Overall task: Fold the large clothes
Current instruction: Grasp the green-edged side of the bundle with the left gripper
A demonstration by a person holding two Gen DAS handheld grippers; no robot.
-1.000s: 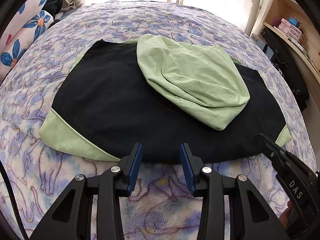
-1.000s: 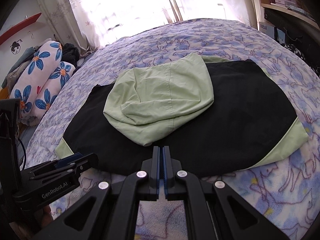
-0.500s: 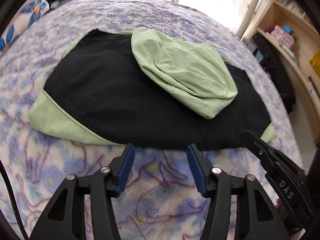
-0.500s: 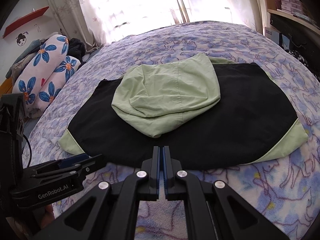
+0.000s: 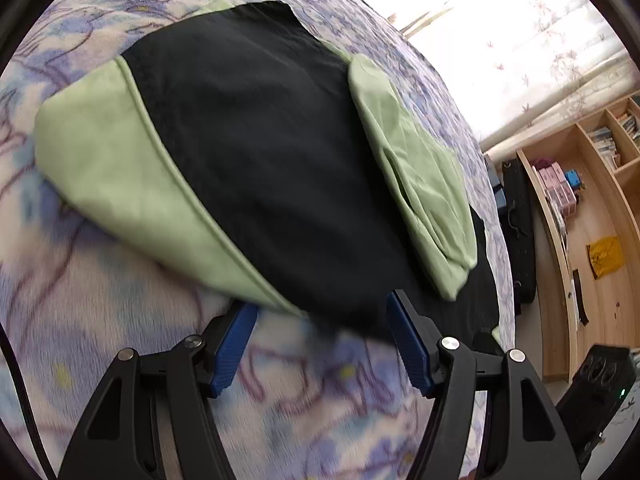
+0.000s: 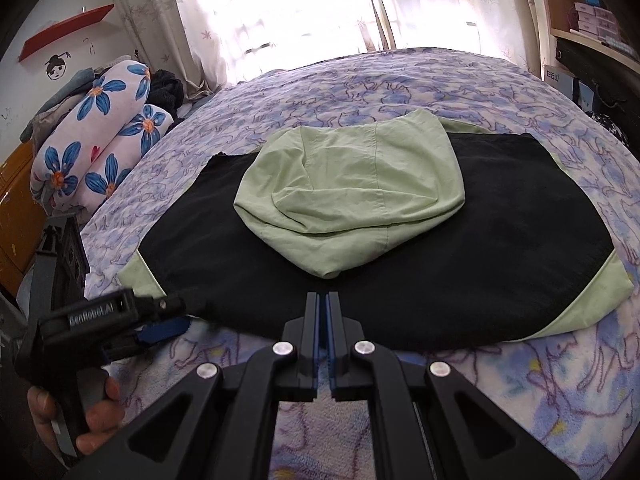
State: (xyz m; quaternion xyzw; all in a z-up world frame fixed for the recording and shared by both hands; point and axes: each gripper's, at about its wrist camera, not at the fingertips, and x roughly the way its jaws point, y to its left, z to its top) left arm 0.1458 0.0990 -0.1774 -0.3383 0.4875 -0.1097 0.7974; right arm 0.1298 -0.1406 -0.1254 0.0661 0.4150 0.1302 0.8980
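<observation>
Black-and-green garment [image 6: 400, 280], partly folded

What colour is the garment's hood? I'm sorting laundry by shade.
Light green; the hood lies folded over the black body, clearest in the right wrist view.

Daylight floods through the curtained window [image 6: 288, 12], blown out to white glare. The left wrist view is motion-blurred, worst along the bedspread [image 5: 120, 320]. Fisheye bending and dark corners frame both views.
</observation>
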